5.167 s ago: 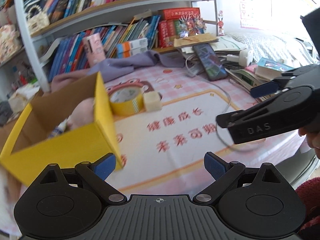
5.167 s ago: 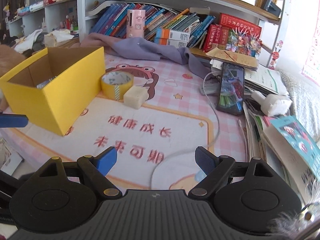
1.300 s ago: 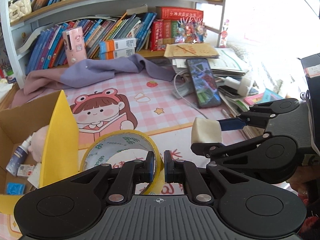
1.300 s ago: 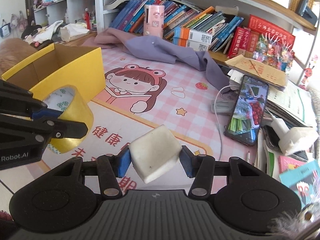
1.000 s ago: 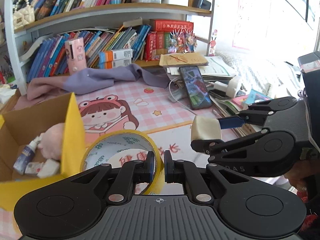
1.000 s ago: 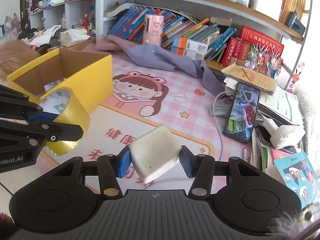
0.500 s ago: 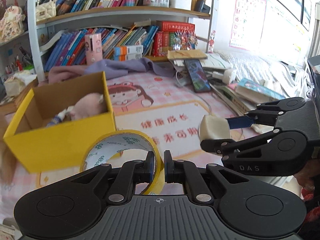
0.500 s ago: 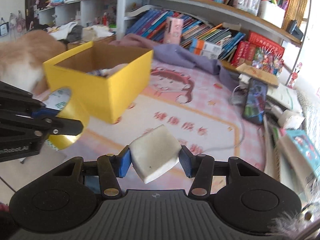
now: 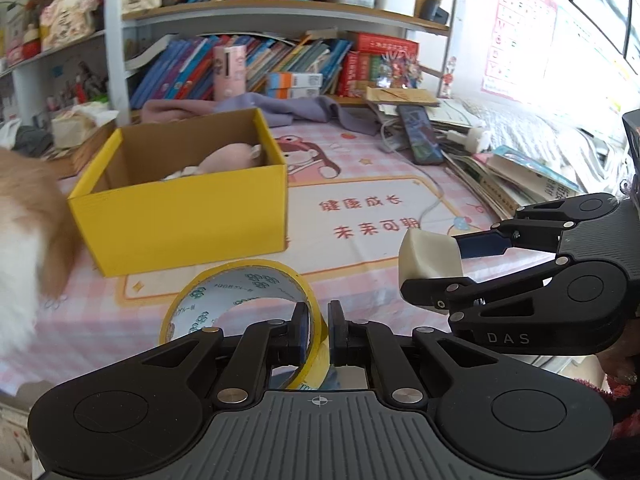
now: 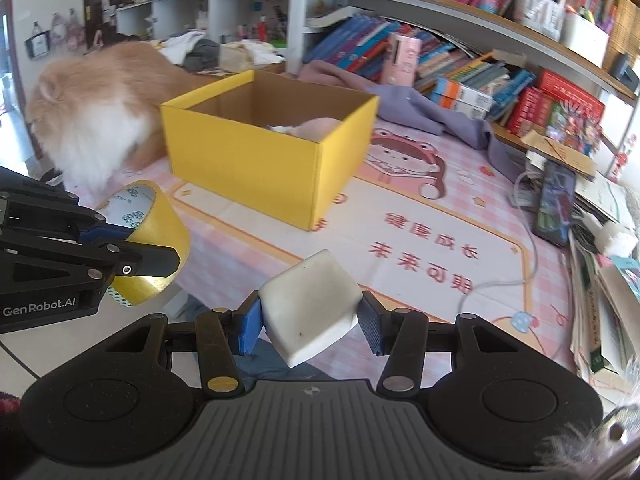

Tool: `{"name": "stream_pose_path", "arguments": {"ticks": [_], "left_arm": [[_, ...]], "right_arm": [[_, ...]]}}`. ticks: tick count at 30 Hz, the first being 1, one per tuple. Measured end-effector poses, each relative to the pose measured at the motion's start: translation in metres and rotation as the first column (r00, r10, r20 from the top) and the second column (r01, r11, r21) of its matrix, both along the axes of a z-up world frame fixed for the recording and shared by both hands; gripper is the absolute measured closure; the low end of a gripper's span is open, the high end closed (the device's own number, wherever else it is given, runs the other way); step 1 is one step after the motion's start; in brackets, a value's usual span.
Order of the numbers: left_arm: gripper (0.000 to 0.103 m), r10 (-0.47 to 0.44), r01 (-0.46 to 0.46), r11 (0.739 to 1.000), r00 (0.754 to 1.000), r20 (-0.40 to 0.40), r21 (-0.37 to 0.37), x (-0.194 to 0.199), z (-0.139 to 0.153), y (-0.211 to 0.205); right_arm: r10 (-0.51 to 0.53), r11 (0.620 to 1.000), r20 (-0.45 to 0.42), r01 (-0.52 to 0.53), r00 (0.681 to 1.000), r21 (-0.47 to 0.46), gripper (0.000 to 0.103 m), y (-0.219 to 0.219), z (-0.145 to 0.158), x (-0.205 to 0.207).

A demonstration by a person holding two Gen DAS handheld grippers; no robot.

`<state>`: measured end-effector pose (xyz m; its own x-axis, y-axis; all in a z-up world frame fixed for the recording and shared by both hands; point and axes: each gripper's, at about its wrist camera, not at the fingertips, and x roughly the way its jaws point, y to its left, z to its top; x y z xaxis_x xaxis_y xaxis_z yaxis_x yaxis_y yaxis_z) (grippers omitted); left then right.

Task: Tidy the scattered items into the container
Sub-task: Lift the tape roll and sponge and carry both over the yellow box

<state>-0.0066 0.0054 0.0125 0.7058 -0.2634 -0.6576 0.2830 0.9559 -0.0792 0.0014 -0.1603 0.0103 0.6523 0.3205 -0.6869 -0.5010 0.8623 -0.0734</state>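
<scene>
Left gripper (image 9: 319, 334): a matte black plastic body is shown, with a ribbed grey top plate marked by a small crosshair symbol, flanked by two round black discs. Angular black linkage arms are fastened with silver and brass-coloured pins and rivets. Blue pads are fitted to the finger ends. White lettering "GenRobot.AI" is printed on the side, as seen from the right wrist view.

Right gripper (image 10: 311, 322): the same black build, ribbed plate and crosshair mark are seen. Blue ribbed pads are fitted. White letters "DAS" are printed on the side; the rest may be hidden.

Person: a fuzzy dark red sleeve (image 9: 618, 394) is seen at the frame edge.
</scene>
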Motion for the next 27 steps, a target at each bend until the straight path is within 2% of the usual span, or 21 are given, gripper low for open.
{"name": "stream_pose_path", "arguments": {"ticks": [12, 27], "left_arm": [[0.095, 0.131, -0.131, 0.991, 0.991, 0.0, 0.005, -0.028, 0.0, 0.042], [0.095, 0.133, -0.133, 0.991, 0.991, -0.005, -0.006, -0.026, -0.003, 0.056]], "right_arm": [[0.143, 0.99, -0.001, -0.143, 0.99, 0.002, 0.056, 0.052, -0.002, -0.009], [0.169, 0.986, -0.006, -0.169, 0.986, -0.012, 0.057, 0.069, -0.002, -0.006]]}}
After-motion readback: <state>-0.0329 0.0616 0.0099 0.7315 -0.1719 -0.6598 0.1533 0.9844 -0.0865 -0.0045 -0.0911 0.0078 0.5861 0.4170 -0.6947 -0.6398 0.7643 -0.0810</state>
